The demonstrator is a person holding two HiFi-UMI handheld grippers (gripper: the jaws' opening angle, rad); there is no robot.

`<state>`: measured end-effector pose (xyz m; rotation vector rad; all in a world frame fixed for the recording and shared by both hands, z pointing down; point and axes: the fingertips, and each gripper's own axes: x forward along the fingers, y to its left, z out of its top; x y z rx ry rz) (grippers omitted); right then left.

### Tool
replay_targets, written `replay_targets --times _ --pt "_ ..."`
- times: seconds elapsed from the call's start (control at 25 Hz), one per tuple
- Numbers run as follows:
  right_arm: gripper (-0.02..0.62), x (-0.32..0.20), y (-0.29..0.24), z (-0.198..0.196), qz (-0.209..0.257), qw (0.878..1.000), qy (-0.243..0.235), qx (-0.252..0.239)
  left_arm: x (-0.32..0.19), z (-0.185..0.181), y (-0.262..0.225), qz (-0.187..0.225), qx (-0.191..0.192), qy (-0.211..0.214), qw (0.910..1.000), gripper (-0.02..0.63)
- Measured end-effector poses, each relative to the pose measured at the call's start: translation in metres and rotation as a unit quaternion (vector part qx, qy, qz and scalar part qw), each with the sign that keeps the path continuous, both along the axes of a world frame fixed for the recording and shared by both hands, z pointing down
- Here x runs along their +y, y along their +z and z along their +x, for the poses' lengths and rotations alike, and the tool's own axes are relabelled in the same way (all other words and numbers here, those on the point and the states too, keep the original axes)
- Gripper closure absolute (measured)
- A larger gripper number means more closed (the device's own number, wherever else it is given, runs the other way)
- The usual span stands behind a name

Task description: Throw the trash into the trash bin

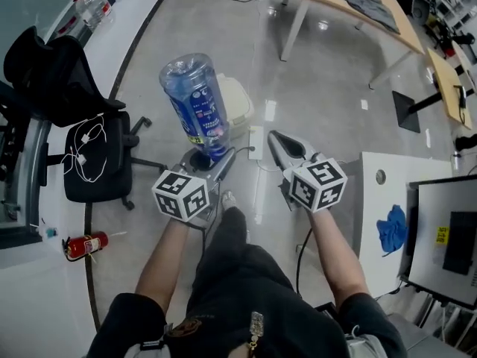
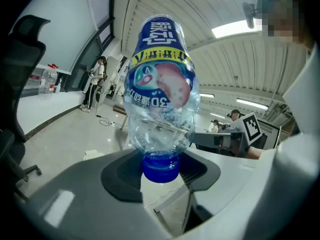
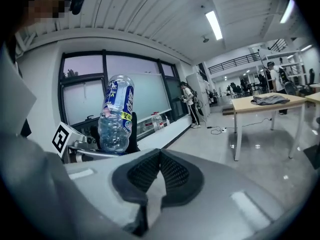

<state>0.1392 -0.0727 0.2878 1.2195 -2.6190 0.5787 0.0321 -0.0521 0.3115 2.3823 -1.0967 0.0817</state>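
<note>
Above the grey floor [image 1: 313, 73], the left gripper [image 1: 206, 157] has its jaws clamped on the blue cap [image 2: 160, 168] of an empty clear plastic bottle [image 1: 195, 99]. The bottle juts out beyond the jaws, its base farthest from the gripper. Near it, the right gripper [image 1: 280, 143] carries nothing, its jaws pressed together. On the floor past the bottle sits a cream lidded container [image 1: 237, 104], partly hidden by it, with a white power strip [image 1: 256, 142] close by. A black office chair [image 1: 95, 159] stands off to the left.
</note>
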Motion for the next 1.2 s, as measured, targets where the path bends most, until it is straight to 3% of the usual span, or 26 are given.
replay_targets --times 0.4,0.64,0.88,1.2 --pt "0.592 -0.125 0.094 -0.033 -0.042 0.998 -0.034 0.044 -0.114 -0.020 0.089 -0.015 0.000 -0.016 0.9998 0.404" --pt "0.592 -0.174 0.197 -0.045 -0.101 0.992 -0.044 0.062 -0.151 -0.031 0.158 -0.043 -0.008 -0.036 0.9984 0.403" --pt "0.592 -0.194 0.323 -0.049 -0.172 0.981 -0.050 0.077 -0.169 -0.033 0.236 -0.078 -0.014 -0.059 0.9951 0.404" --pt "0.592 -0.208 0.457 -0.053 -0.199 0.968 -0.078 0.129 -0.185 -0.029 0.318 -0.090 -0.007 -0.092 0.9917 0.404"
